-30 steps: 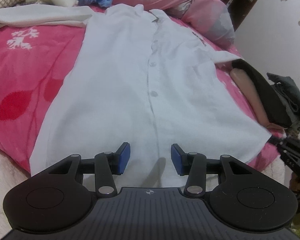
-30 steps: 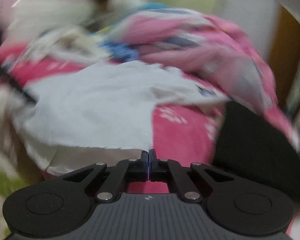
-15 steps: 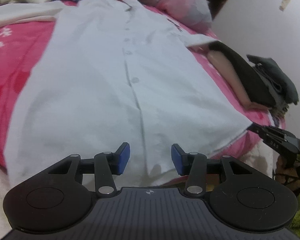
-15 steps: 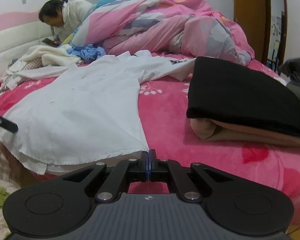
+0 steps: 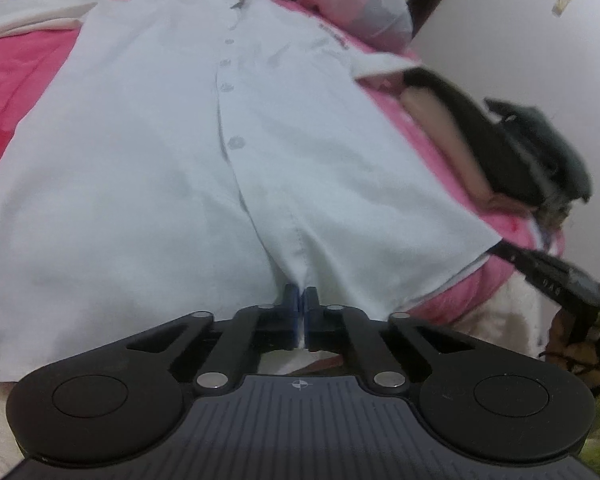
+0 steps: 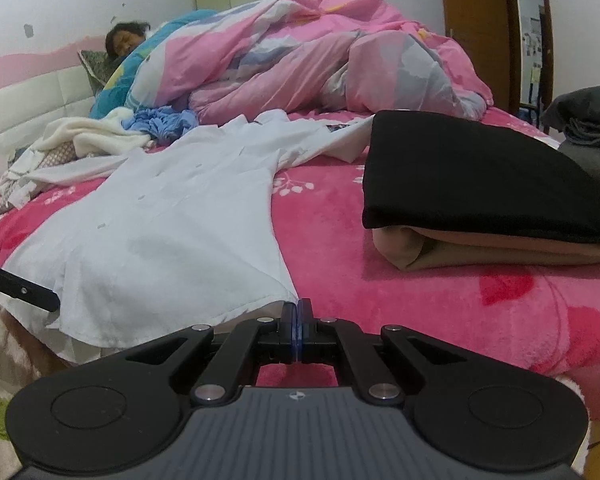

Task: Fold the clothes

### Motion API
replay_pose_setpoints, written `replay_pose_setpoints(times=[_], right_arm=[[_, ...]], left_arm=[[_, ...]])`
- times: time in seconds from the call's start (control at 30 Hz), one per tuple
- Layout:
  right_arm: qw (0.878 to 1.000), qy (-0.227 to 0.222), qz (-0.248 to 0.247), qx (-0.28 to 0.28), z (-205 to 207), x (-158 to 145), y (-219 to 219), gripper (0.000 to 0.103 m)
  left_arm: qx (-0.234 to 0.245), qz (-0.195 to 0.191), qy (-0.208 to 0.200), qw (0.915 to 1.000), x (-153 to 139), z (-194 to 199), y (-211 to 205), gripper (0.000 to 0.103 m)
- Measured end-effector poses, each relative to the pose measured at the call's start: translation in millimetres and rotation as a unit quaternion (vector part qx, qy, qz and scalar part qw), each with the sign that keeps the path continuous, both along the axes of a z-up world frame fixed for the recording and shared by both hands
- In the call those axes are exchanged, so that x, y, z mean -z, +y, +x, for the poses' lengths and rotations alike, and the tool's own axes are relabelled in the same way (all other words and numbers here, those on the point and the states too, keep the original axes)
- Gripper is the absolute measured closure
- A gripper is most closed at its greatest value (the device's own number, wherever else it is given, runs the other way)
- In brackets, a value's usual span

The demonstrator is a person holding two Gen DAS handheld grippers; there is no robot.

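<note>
A white button-up shirt (image 5: 180, 160) lies flat, front up, on the pink blanket, collar at the far end. My left gripper (image 5: 300, 300) is shut on its near hem at the button placket, and white cloth shows between the pads. My right gripper (image 6: 297, 312) is shut at the shirt's (image 6: 172, 232) near right corner, where the cloth runs into its tips. In the left wrist view the right gripper (image 5: 548, 270) meets that corner. Low on the left of the right wrist view, the left gripper (image 6: 20, 290) appears as a dark bar.
A folded black and tan stack (image 6: 480, 184) lies right of the shirt, with grey clothes (image 6: 592, 120) beyond it. A pink quilt (image 6: 320, 60) covers a lying person (image 6: 126, 42) at the bed's far end. Cream and blue clothes (image 6: 100, 136) are piled far left.
My left gripper was open over the hem and has shut on it at the placket. The right gripper stayed shut at the corner; its view went from blurred to steady.
</note>
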State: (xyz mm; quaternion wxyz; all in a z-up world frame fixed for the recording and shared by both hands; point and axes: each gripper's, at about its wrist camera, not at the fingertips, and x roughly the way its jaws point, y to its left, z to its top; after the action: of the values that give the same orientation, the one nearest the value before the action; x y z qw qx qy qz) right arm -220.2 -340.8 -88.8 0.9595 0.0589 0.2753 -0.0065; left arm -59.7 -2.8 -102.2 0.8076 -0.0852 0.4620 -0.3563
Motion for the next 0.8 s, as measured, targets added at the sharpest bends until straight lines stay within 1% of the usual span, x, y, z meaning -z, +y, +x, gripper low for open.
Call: replay_pose_setpoints(times=[0.1, 0.23, 0.37, 0.5, 0.63, 0.8], right_arm=[[1.000, -0.004, 0.012, 0.005, -5.0, -1.7, -1.3, 0.103], [0.999, 0.015, 0.037, 0.021, -6.8, 8.4, -9.8, 0.103], [0.999, 0.013, 0.044, 0.026, -10.7, 6.1, -10.2, 0.103], [0.998, 0.010, 0.050, 0.030, -14.6, 3.8, -10.6, 0.103], [0.998, 0.007, 0.056, 0.034, -18.5, 1.5, -11.0, 0.103], [0.997, 0.038, 0.044, 0.041, -11.0, 18.9, -10.8, 0.103]], left_arm=[[0.004, -0.021, 0.008, 0.9997, -4.3, 0.5, 5.1, 0.103], [0.008, -0.004, 0.021, 0.9997, 0.1, 1.9, 6.4, 0.103], [0.014, 0.004, 0.021, 0.9997, -0.5, -1.7, 9.3, 0.103], [0.005, 0.008, 0.030, 0.9995, 1.8, 1.3, 14.2, 0.103], [0.014, 0.018, 0.027, 0.9994, 3.3, 1.6, 12.9, 0.103], [0.030, 0.048, 0.036, 0.9978, 18.4, 3.3, 3.7, 0.103]])
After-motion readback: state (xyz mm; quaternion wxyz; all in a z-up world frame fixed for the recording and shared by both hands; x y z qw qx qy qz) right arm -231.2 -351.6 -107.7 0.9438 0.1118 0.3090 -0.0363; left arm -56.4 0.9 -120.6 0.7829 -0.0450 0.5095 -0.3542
